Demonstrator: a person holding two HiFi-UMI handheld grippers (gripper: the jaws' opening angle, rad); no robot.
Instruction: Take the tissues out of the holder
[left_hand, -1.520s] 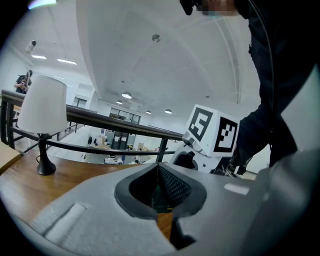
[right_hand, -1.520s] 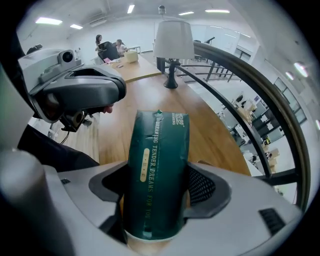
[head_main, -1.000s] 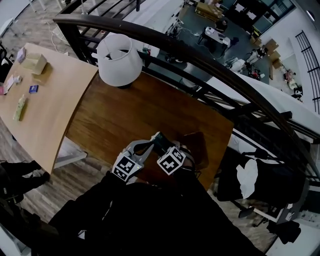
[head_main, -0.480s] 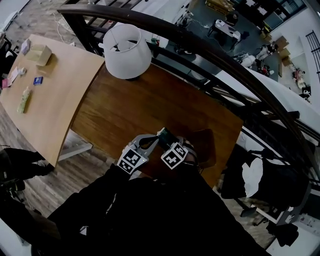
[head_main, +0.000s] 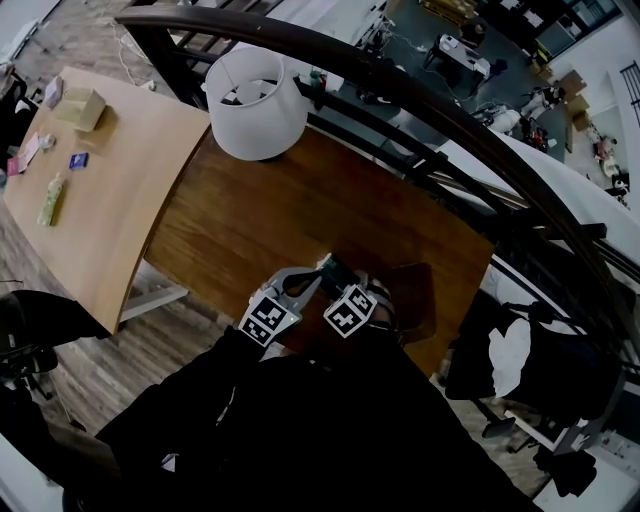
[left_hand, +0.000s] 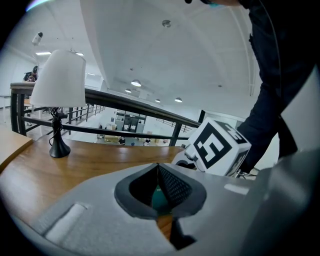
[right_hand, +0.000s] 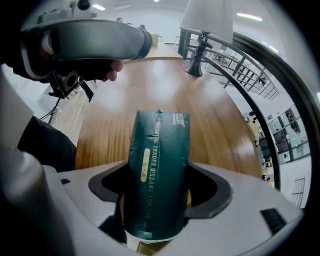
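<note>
Left gripper and right gripper both sit slightly lower over the dark wood table than a second earlier, the green tissue pack descending with the right one. Right gripper: jaws spread wide and clamped on the pack's two sides, near the table edge farthest from the white-shaded lamp. Left gripper: jaws pressed together with nothing pinched, tips close beside the pack, likewise far from the lamp; contact with the pack cannot be told.

The bench lies open out to the lamp at 11 o'clock. The railing closes off 12 to 2, and the holder stands close at 3.
</note>
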